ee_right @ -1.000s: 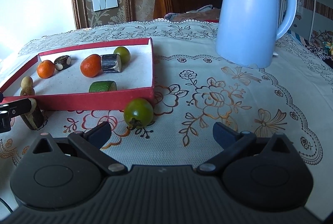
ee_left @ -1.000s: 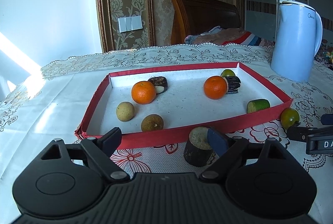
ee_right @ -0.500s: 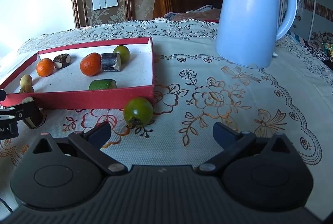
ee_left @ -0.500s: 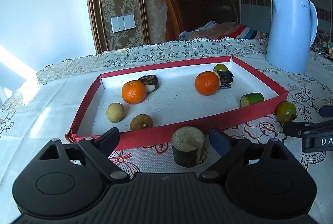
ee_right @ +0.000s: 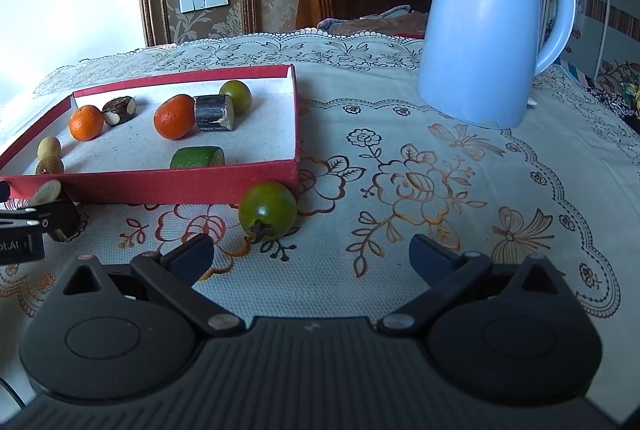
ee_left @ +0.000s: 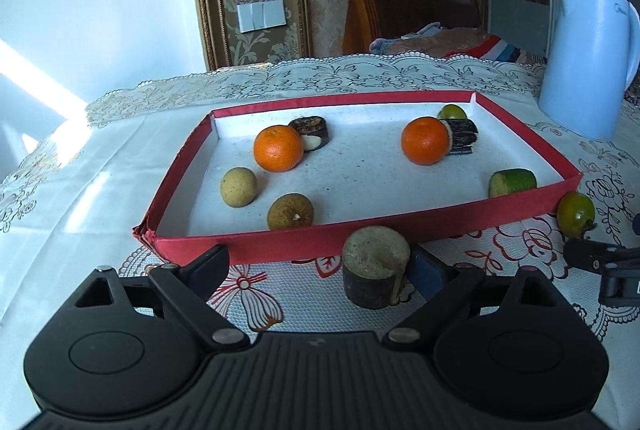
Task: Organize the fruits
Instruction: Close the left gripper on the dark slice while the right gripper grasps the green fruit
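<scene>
A red-rimmed tray [ee_left: 280, 248] [ee_right: 160, 186] holds two oranges [ee_left: 278, 148] [ee_left: 425, 140], two brown round fruits [ee_left: 238, 187], dark cut pieces [ee_left: 462, 136], a green cut piece [ee_left: 513, 182] and a green fruit [ee_left: 451, 111]. A dark cut cane piece [ee_left: 375, 278] [ee_right: 50, 192] stands on the cloth before the tray, between the fingers of my open left gripper [ee_left: 324, 270], close to the right finger. A green tomato [ee_right: 267, 211] [ee_left: 575, 213] lies at the tray's near right corner, just ahead of my open, empty right gripper [ee_right: 312, 258].
A light blue kettle [ee_right: 488, 30] [ee_left: 588, 58] stands on the floral tablecloth [ee_right: 440, 190] behind and right of the tray. A wooden headboard and bedding lie beyond the table. The left gripper's finger shows at the right wrist view's left edge.
My left gripper has shifted so the cane piece moved from beside its right finger to between the fingers. The right gripper has edged slightly closer to the green tomato.
</scene>
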A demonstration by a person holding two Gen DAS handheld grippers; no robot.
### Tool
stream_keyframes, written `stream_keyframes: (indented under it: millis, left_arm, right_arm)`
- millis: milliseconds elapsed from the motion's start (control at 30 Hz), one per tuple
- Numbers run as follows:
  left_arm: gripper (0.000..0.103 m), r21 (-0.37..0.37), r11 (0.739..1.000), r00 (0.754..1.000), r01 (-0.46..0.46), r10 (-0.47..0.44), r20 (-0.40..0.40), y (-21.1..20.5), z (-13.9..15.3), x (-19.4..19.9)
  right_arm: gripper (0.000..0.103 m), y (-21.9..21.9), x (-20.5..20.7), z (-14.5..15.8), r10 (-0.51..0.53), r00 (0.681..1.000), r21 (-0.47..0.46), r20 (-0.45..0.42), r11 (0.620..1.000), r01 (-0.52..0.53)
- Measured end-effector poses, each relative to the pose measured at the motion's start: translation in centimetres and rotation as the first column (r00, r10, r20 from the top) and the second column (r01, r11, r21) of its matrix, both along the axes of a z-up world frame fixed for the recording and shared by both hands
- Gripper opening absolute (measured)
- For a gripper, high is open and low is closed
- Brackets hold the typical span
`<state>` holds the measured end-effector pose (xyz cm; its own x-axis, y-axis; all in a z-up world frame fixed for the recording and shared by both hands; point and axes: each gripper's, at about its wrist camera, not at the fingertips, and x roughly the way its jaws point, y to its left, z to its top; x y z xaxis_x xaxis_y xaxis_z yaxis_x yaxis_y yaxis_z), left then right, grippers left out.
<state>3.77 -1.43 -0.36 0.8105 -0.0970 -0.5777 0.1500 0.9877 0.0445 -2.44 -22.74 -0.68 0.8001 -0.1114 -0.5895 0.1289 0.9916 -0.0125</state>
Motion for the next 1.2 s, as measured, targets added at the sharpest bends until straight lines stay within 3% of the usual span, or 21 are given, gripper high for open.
stream_keyframes:
  millis: [100,200,367,433,500,1200]
  left_arm:
    - [0.095,-0.07,0.996,0.998,-0.058,0.055,-0.043,1.7,-0.1,0.9]
    - [0.096,-0.128,0.99,0.995,-0.061,0.05,-0.085,2.6,-0.3,1.4]
    - [0.095,-0.057,0.997,0.998,-0.054,0.052,-0.04,1.5,-0.3,0.7]
    - [0.095,-0.036,0.999,0.999,-0.038,0.037,-0.024,1.1,-0.2,0.4]
    - [0.095,-0.023,0.999,0.999,-0.038,0.037,-0.012,0.9,-0.1,0.2]
    - [0.095,-0.022,0.999,0.999,-0.041,0.041,-0.037,0.9,-0.4,0.5]
  right_arm:
    - [0.103,0.1,0.8,-0.1,0.018,1.0,0.015,-0.023,1.0,-0.018]
    - [0.103,-0.2,1.5,-0.1,0.008,1.0,0.041,-0.026,0.999,-0.007]
    - [0.103,-0.5,1.9,0.0,-0.006,1.0,0.05,-0.013,0.999,0.007]
    - [0.092,-0.2,2.2,0.0,-0.005,1.0,0.023,-0.007,1.0,0.005]
    - [0.091,0.3,2.5,0.0,0.005,1.0,0.0,-0.011,1.0,-0.005]
    - [0.089,1.1,3.1,-0.1,0.024,1.0,-0.033,-0.009,0.999,-0.024]
